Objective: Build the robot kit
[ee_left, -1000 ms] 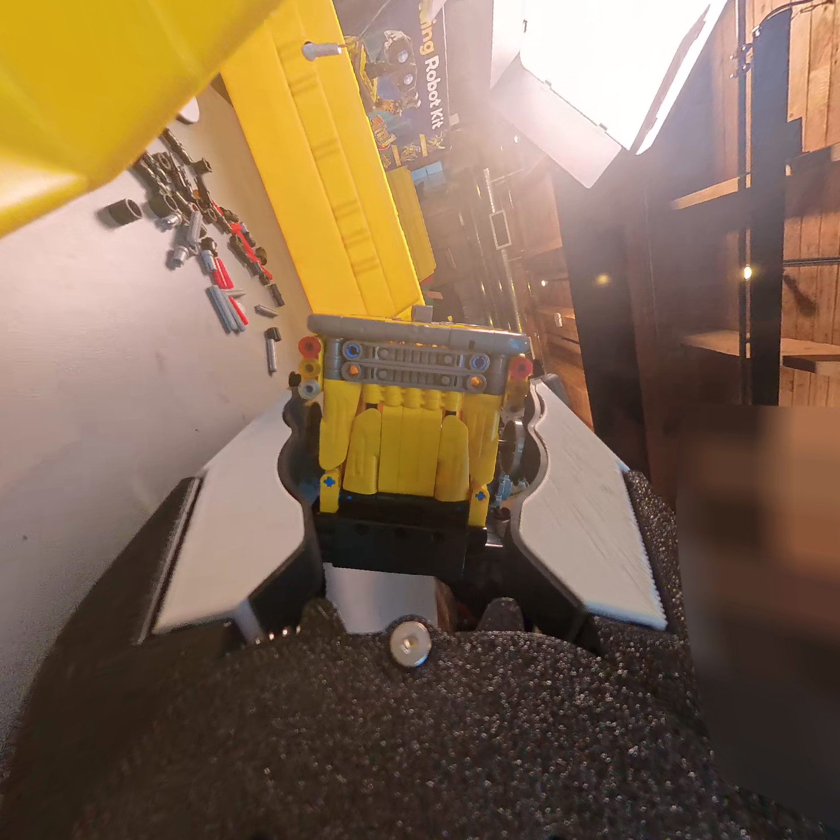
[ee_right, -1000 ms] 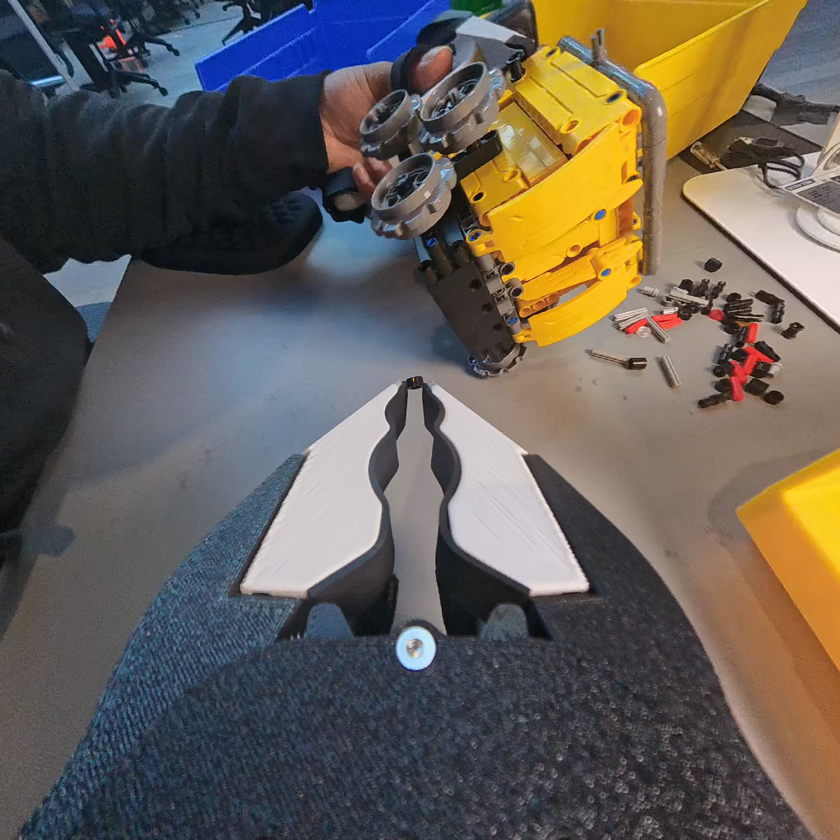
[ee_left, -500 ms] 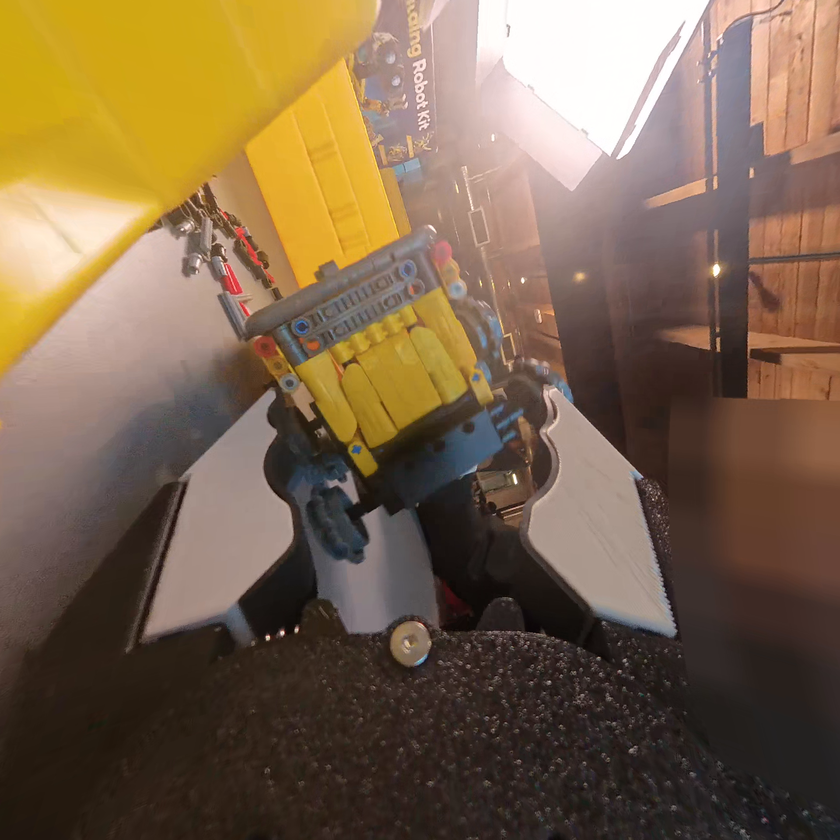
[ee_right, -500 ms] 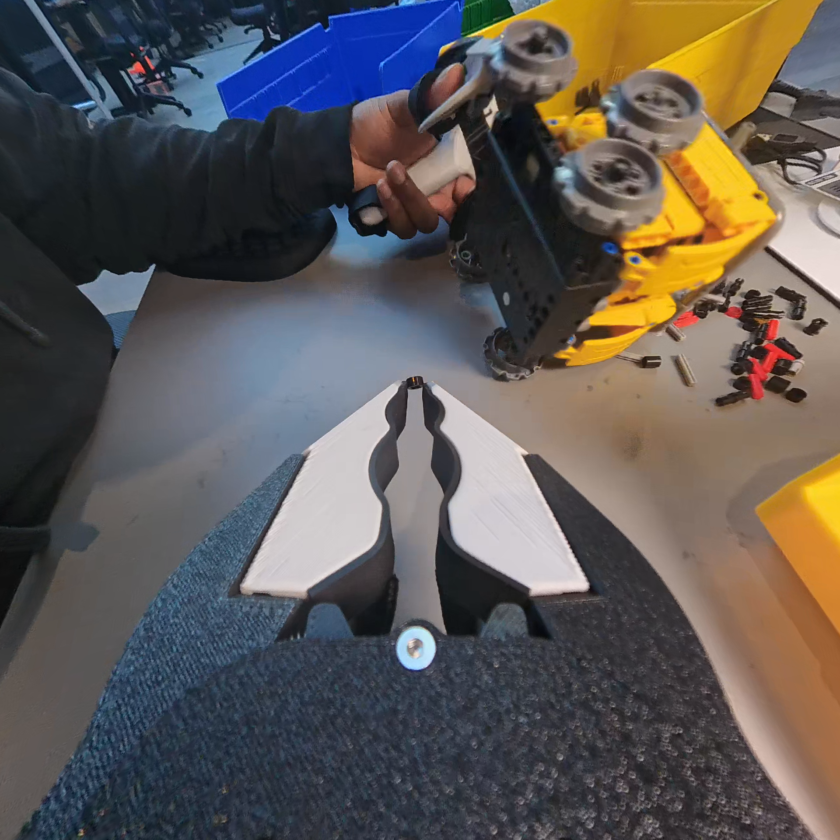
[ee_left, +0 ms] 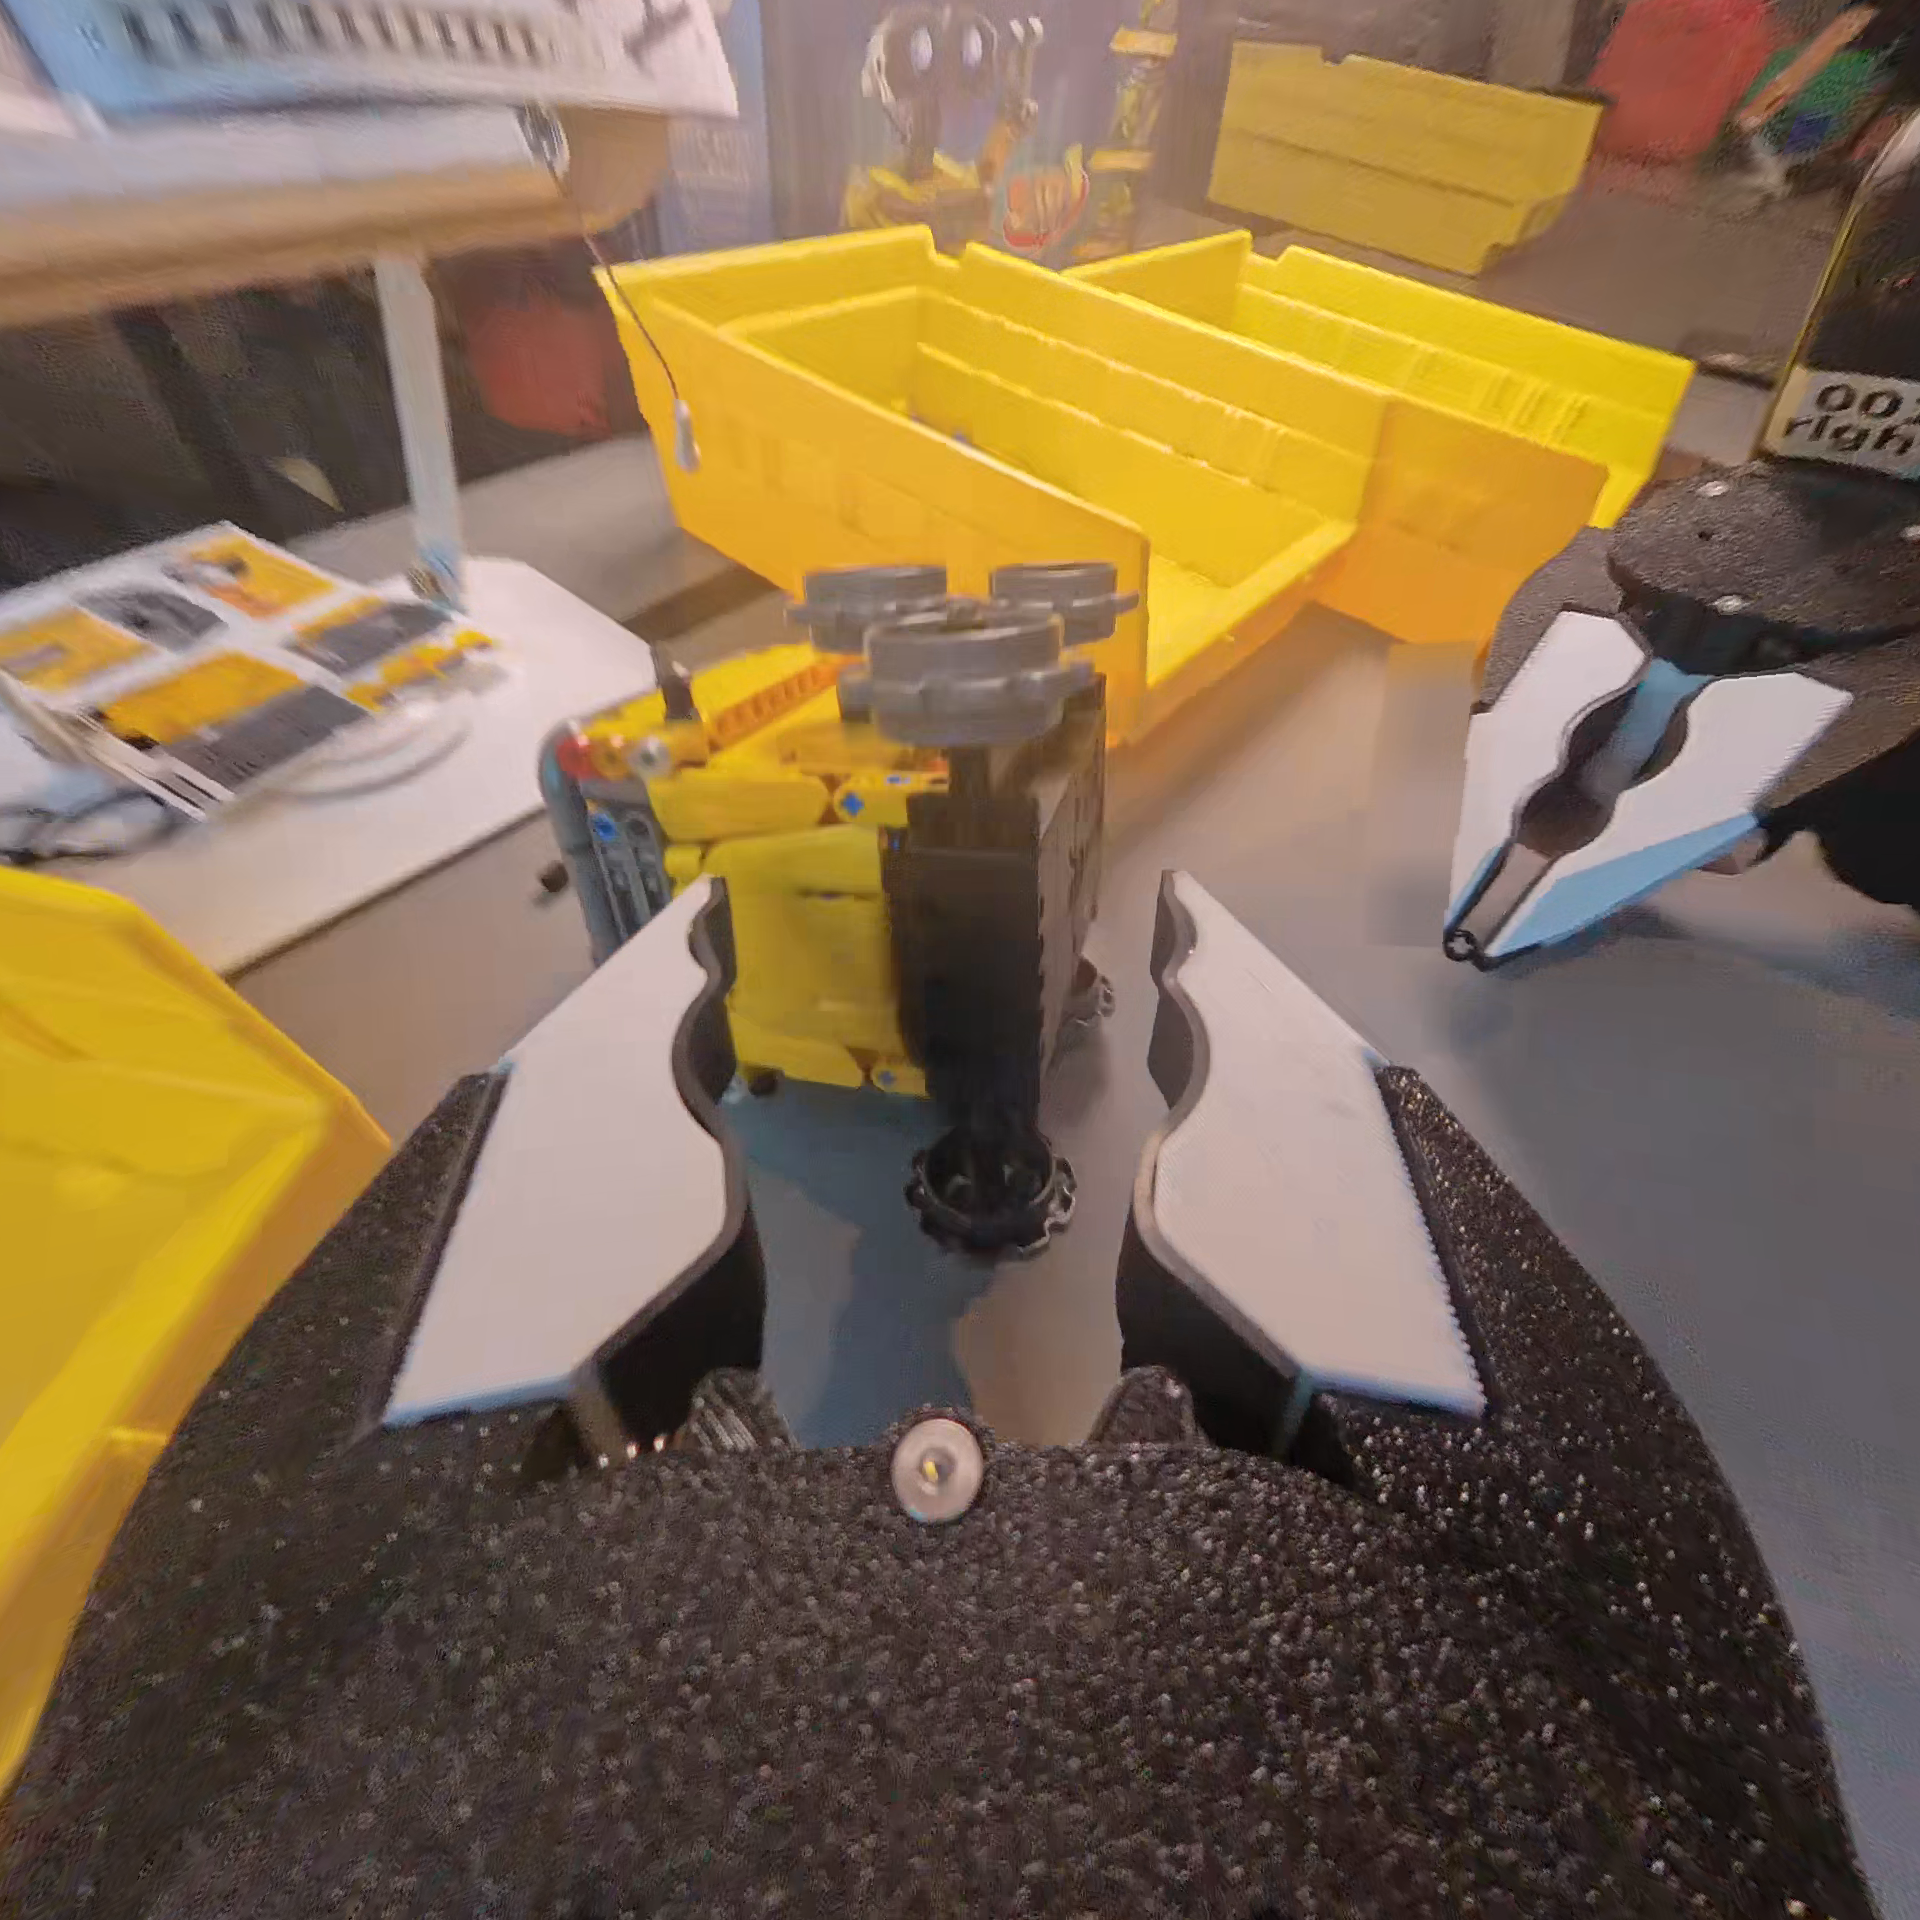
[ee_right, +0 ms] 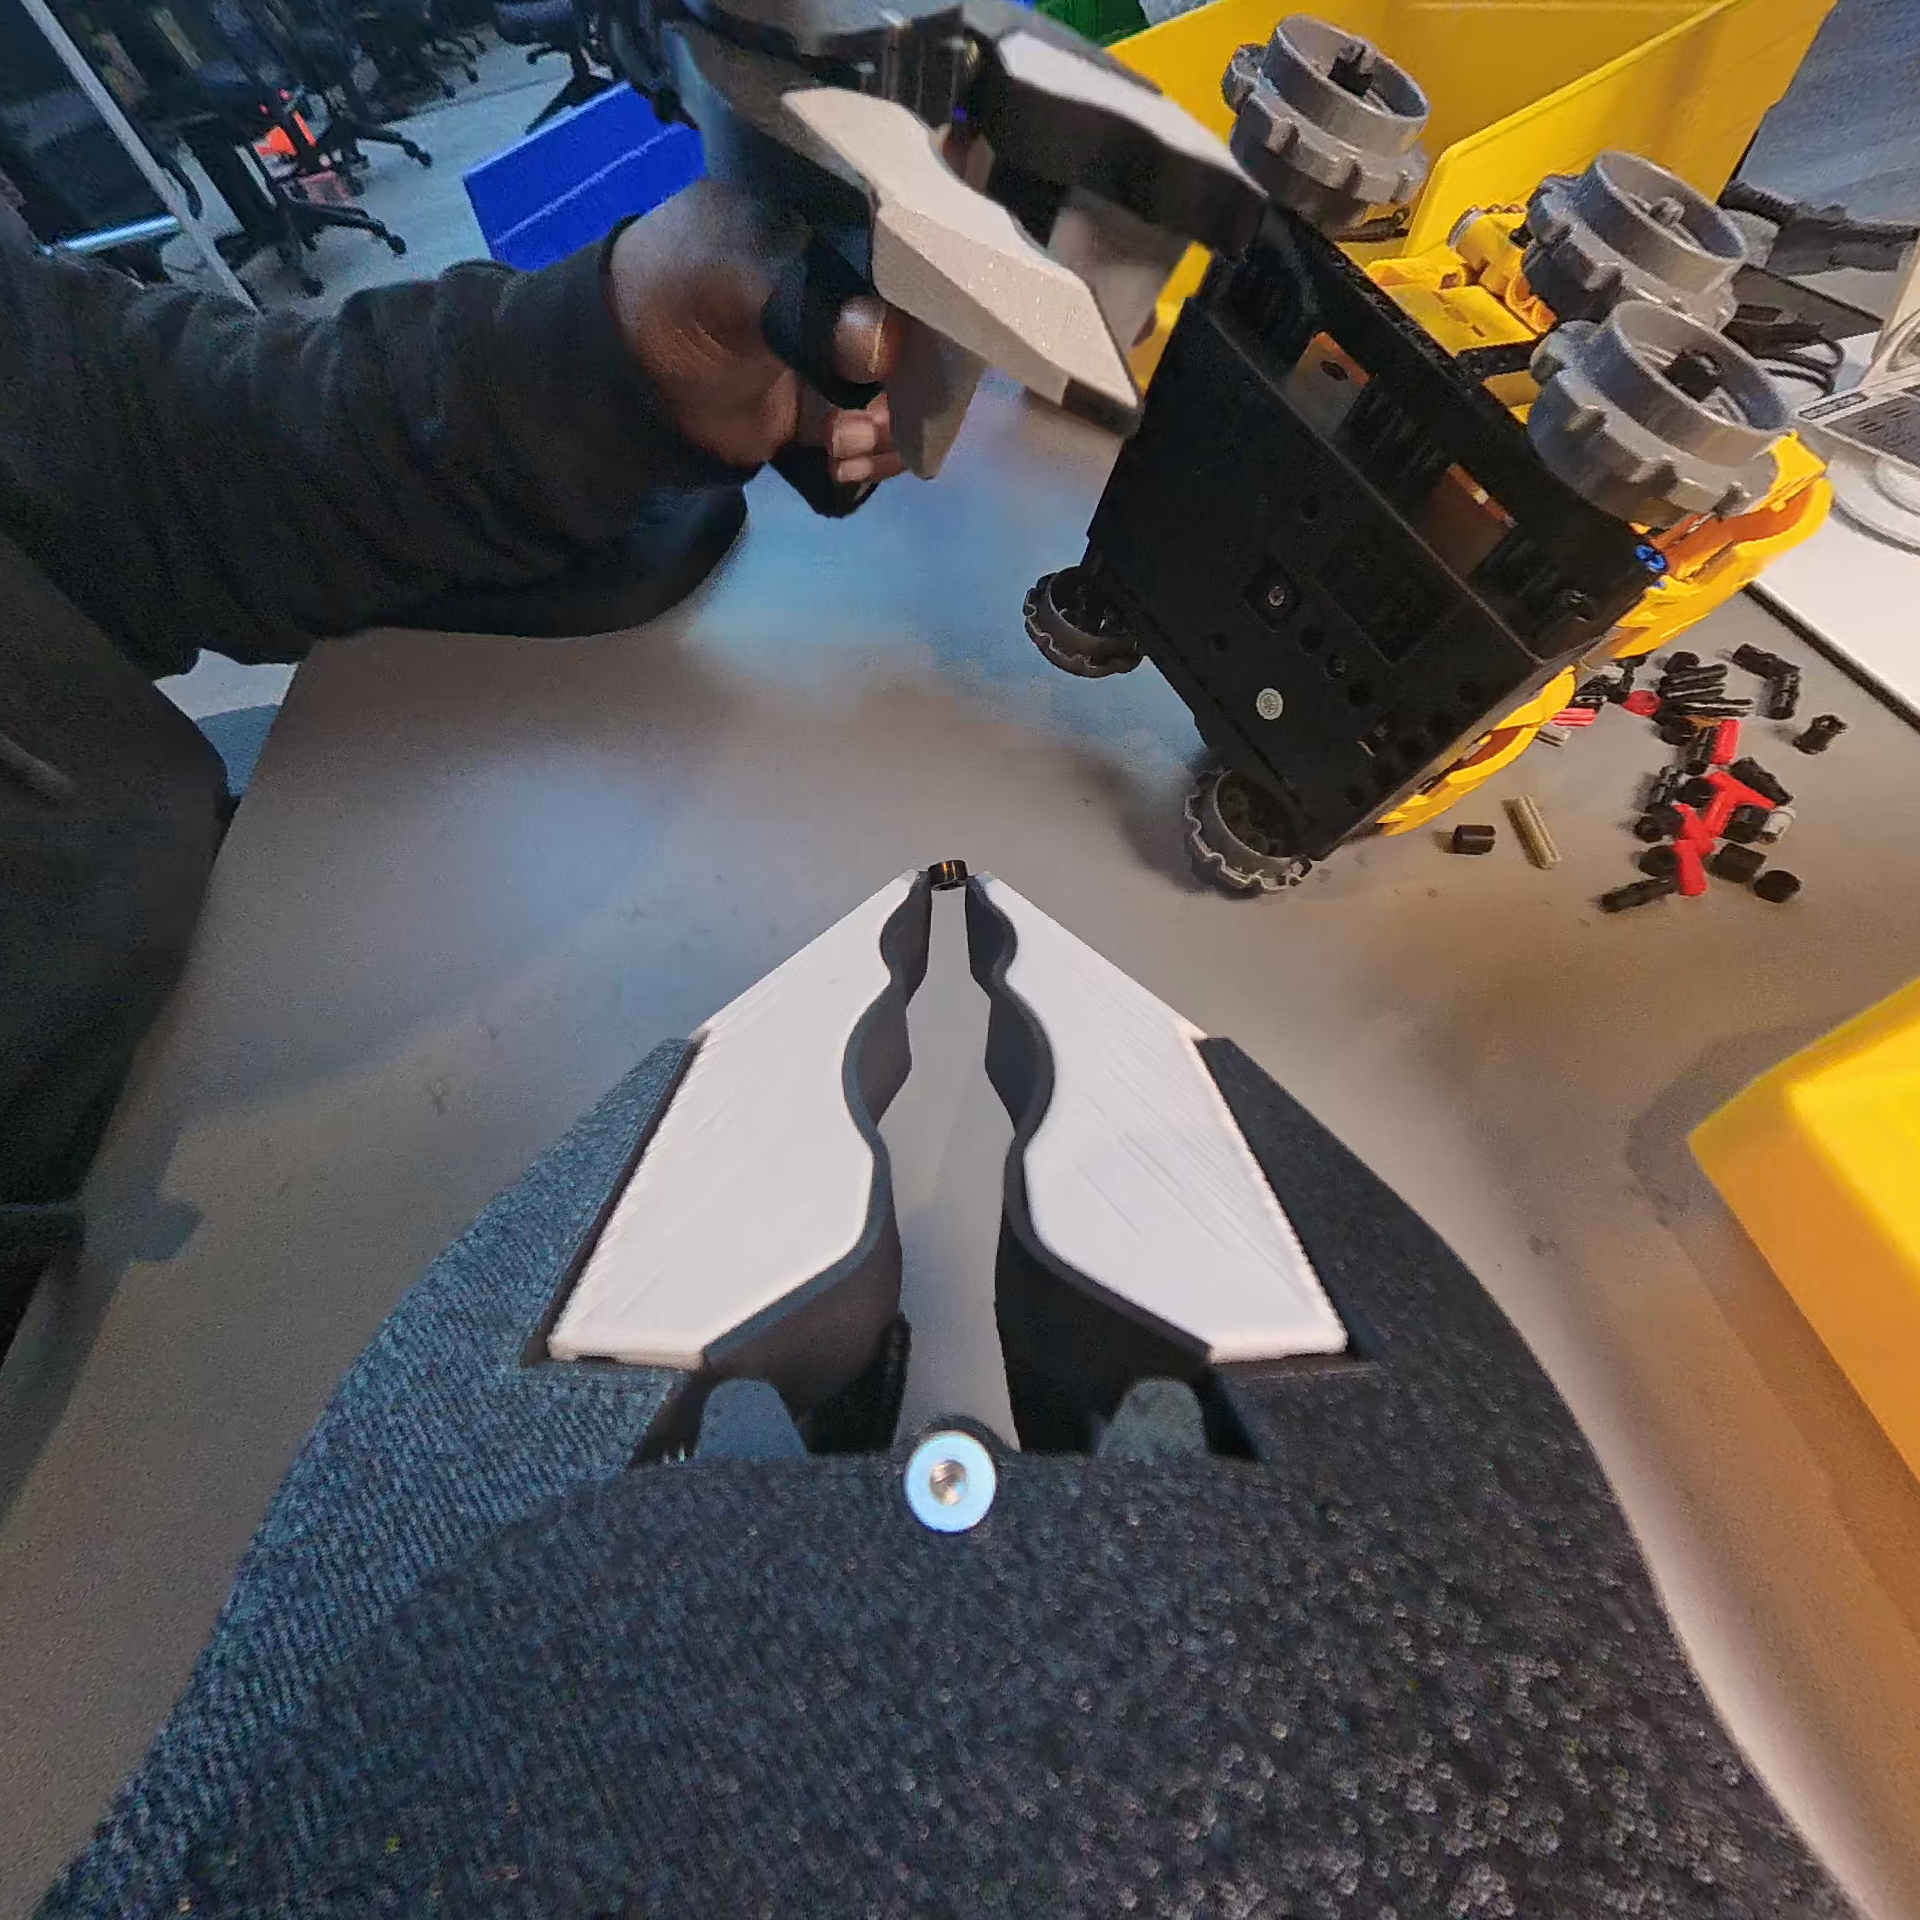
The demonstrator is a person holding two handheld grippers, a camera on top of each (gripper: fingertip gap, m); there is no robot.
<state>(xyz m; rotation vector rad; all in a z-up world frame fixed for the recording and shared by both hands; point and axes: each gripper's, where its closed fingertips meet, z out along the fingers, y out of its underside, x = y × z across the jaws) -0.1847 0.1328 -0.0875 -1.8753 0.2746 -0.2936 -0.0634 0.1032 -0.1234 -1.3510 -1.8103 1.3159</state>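
Observation:
A yellow and black brick-built vehicle (ee_left: 821,914) lies on its side on the grey table (ee_left: 1558,1143). Its black underside (ee_right: 1351,540) faces my right gripper. Three grey wheels (ee_right: 1652,405) are up in the air and two wheels rest on the table. My left gripper (ee_left: 935,894) is open around the vehicle's near end; the right finger stands clear of it. It also shows in the right wrist view (ee_right: 1164,301), held by a hand (ee_right: 727,343). My right gripper (ee_right: 948,883) is shut on a small black connector piece (ee_right: 948,869) at its tips, low over the table. It also shows in the left wrist view (ee_left: 1470,940).
A pile of small black, red and grey parts (ee_right: 1704,790) lies right of the vehicle. Yellow bins stand behind it (ee_left: 935,416), at the near left (ee_left: 125,1143) and at the near right (ee_right: 1849,1195). A picture booklet (ee_left: 208,665) lies on a white board. A dark sleeve (ee_right: 312,457) rests on the table's left edge.
My left gripper turned the vehicle over, set it on its side on the table and opened its jaws. My right gripper stayed still, shut on the small black piece.

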